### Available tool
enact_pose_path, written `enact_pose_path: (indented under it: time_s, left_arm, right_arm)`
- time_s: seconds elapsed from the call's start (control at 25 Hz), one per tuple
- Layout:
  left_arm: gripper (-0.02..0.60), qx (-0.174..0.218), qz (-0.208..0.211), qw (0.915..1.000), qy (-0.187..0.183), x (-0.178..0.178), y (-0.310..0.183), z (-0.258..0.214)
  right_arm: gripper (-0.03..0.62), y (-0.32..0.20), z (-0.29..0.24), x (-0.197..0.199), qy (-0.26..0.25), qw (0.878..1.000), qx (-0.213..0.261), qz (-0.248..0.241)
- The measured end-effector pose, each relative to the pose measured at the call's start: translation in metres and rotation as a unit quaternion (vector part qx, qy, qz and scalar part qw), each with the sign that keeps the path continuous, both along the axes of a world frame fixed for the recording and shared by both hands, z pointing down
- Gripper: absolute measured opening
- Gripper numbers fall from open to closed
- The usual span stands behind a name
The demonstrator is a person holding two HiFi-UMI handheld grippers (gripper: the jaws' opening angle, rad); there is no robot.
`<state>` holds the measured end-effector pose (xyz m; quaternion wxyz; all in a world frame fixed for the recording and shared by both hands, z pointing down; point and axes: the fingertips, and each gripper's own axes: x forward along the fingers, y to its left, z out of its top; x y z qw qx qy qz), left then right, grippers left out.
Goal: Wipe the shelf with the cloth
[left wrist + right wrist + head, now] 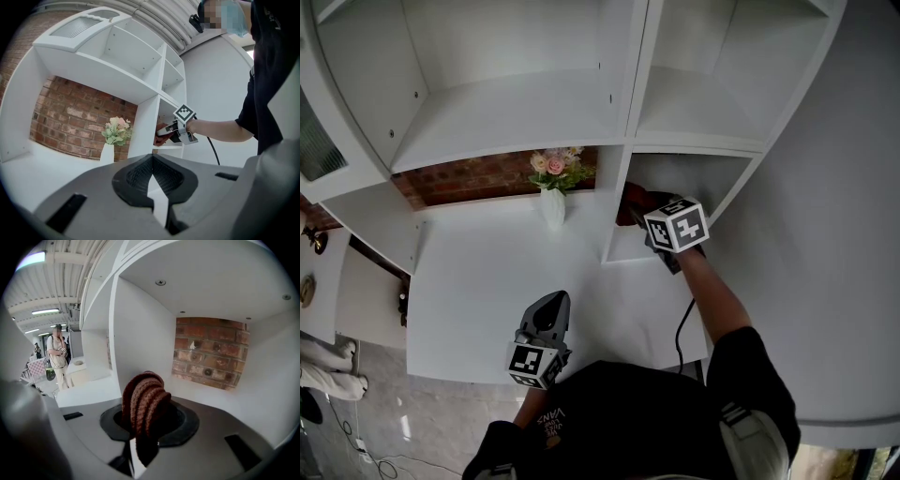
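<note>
**A:** Head view: right gripper (649, 223) is in the lower-right cubby, brown cloth (630, 199) at its tip, over the shelf (623, 251) floor. Looks like the wipe step; can't tell if the cloth touches.

**B:** Left gripper (550, 309)?

**A:** Left gripper view: jaws together, nothing in them. It hangs over the white top, well apart from the vase (107, 152).

**B:** Right gripper view?

**A:** Jaws clamped on the bunched cloth. Next, prob. press down and sweep. Divider wall (140, 329) near on the left, brick back (211, 352) ahead, low ceiling. Tight room, so short strokes.
</note>
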<state>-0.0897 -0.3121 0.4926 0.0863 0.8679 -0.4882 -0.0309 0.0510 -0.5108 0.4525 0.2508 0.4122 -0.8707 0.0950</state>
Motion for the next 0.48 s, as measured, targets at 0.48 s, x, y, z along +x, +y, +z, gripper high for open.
enact_pose_path:
  time_s: [0.48]
  left_arm:
    - [0.007, -0.001, 0.017, 0.9998, -0.002, 0.012, 0.000, 0.000]
  right_arm:
    - [0.098, -0.002, 0.014, 0.052, 0.100, 0.994, 0.032, 0.039]
